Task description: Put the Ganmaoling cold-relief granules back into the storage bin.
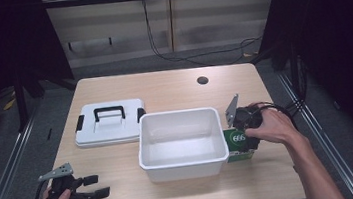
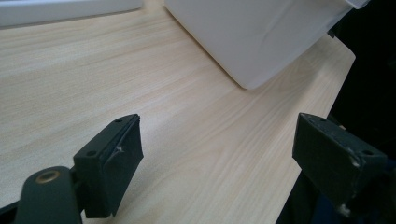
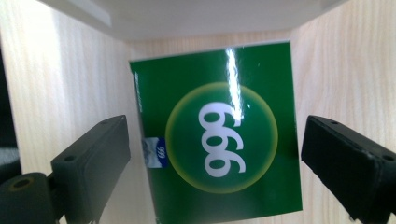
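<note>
The green "999" box (image 3: 217,140) lies on the bench (image 1: 163,88), touching the white bin (image 1: 183,151), and is straddled by the spread right gripper (image 3: 215,163). If closed off-centre, the box could be skewed or jammed against the bin wall. The left gripper (image 2: 217,158) is held spread over bare bench.

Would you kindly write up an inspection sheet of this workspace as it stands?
Surface: light wooden table with a round hole near its far edge.
Job's things: empty white bin; white lid with black handle, flat to its left; green box marked 999 by the bin's right side.
Clutter: nothing seen.
Grippers: left gripper open over bare table; right gripper open, its jaws either side of the green box.
Cables: black cables on the floor beyond the table.
Surroundings: wall panels, dark curtains.
</note>
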The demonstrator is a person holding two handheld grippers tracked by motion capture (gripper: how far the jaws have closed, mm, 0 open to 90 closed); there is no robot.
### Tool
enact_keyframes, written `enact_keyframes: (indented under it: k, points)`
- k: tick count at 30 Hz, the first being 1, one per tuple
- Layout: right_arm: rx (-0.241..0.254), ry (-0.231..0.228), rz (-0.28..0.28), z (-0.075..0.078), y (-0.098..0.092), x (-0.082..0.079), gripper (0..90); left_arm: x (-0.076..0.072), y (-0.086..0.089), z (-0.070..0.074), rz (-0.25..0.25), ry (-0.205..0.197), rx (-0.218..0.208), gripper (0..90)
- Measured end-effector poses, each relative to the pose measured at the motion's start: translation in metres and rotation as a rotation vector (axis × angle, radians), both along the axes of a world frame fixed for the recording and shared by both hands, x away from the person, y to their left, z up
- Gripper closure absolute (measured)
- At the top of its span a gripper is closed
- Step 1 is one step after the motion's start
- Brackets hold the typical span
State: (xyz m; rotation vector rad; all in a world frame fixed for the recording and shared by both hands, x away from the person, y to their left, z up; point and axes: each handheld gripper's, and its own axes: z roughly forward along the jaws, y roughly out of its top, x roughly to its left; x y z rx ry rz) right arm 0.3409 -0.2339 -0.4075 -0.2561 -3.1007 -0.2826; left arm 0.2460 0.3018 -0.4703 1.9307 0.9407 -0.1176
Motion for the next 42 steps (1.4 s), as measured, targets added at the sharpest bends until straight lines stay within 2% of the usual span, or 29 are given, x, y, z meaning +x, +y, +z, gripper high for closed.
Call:
enact_keyframes:
  k: [2,3,5,16,23,32,37,42]
  points:
    - [-0.011,-0.001,0.006,-0.002,0.001,0.0,7.6,0.0,0.0,0.0,0.0,0.0,0.0,16.0]
    - [-0.039,-0.008,0.012,-0.005,0.002,-0.001,7.8,0.0,0.0,0.0,-0.001,-0.001,0.002,16.0]
    - [-0.047,-0.005,0.026,-0.008,0.004,0.0,8.4,0.0,0.0,0.0,0.0,0.0,0.001,16.0]
    - [-0.083,0.002,0.038,-0.016,0.009,0.003,11.8,0.0,0.0,0.0,0.003,-0.001,-0.002,16.0]
    - [-0.095,0.0,0.039,-0.014,0.009,0.001,15.3,0.0,0.0,0.0,0.003,-0.001,-0.003,16.0]
    - [-0.119,0.027,-0.01,-0.012,0.006,0.0,15.8,0.0,0.001,0.0,0.005,-0.004,0.0,16.0]
    - [-0.09,0.022,-0.023,-0.006,0.001,-0.001,15.8,0.0,0.001,0.0,0.006,-0.002,-0.003,16.0]
    - [-0.085,0.028,-0.042,0.0,-0.005,-0.003,15.8,0.0,0.001,0.0,0.005,-0.003,0.0,16.0]
